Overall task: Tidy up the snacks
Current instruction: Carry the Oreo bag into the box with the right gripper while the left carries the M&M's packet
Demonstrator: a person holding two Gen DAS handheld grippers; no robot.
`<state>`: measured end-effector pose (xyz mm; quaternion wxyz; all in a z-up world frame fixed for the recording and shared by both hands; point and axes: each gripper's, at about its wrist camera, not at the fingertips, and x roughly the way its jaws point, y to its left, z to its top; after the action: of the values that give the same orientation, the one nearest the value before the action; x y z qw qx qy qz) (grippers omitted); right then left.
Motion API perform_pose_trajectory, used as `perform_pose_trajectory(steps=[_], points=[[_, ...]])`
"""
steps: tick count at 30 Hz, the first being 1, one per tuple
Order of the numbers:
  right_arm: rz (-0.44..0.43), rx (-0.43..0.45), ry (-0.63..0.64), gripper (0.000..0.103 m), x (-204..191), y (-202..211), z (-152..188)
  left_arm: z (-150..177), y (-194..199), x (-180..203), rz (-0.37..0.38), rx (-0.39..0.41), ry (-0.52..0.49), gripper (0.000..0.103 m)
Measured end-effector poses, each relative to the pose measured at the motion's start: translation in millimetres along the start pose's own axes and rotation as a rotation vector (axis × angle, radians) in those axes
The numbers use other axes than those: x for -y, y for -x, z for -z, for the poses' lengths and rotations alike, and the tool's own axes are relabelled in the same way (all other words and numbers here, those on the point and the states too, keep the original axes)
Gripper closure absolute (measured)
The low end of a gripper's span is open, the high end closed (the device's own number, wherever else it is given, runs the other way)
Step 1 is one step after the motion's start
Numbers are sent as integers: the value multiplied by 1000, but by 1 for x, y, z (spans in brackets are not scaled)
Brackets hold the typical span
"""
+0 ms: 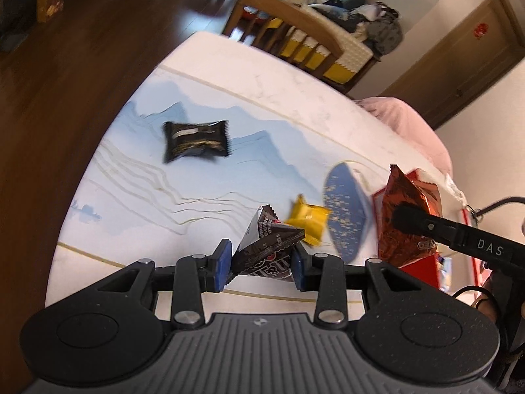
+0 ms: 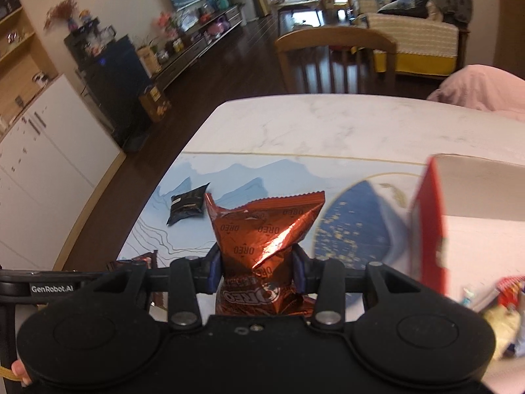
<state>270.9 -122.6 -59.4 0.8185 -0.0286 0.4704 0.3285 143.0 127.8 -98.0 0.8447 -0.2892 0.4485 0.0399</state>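
Gripping a dark brown foil candy bag [image 1: 262, 249], the left gripper [image 1: 261, 262] hangs above the near table edge [image 1: 229, 65], while the right gripper [image 2: 257, 269] clamps a crinkled orange-brown foil cookie packet [image 2: 262, 229] left of the red box [image 2: 430, 223].

Copper-orange Oreo pkt [image 2: 262, 229]; dark-brown M&M's pkt [image 1: 265, 249]; yellow pkt [image 1: 308, 221]; black pkt [image 1: 197, 141]; blue gold-flecked disc [image 1: 344, 210]

A white marble table [image 1: 262, 75] bears a blue mat [image 1: 131, 177], black packet [image 1: 196, 141], yellow packet [image 1: 308, 218].
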Motion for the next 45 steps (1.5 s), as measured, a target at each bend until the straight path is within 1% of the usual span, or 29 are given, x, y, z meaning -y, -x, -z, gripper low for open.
perform_pose_trajectory(steps=[5, 11, 17, 22, 28, 34, 39, 45], points=[[31, 37, -29, 62, 18, 29, 9, 2, 15, 31, 35, 22, -68, 67], [85, 94, -77, 62, 45, 62, 21, 4, 25, 77, 66, 52, -165, 67], [135, 137, -119, 62, 74, 87, 32, 6, 23, 128, 103, 60, -241, 67], [171, 154, -154, 62, 102, 101, 38, 10, 15, 172, 128, 56, -304, 67], [206, 167, -182, 62, 138, 111, 41, 19, -2, 222, 139, 43, -367, 67], [235, 165, -211, 62, 178, 119, 47, 29, -27, 261, 135, 13, -409, 67], [251, 144, -231, 62, 213, 121, 52, 35, -52, 285, 111, -16, -432, 67], [276, 101, -249, 62, 244, 106, 52, 38, -93, 306, 57, -73, -445, 67]])
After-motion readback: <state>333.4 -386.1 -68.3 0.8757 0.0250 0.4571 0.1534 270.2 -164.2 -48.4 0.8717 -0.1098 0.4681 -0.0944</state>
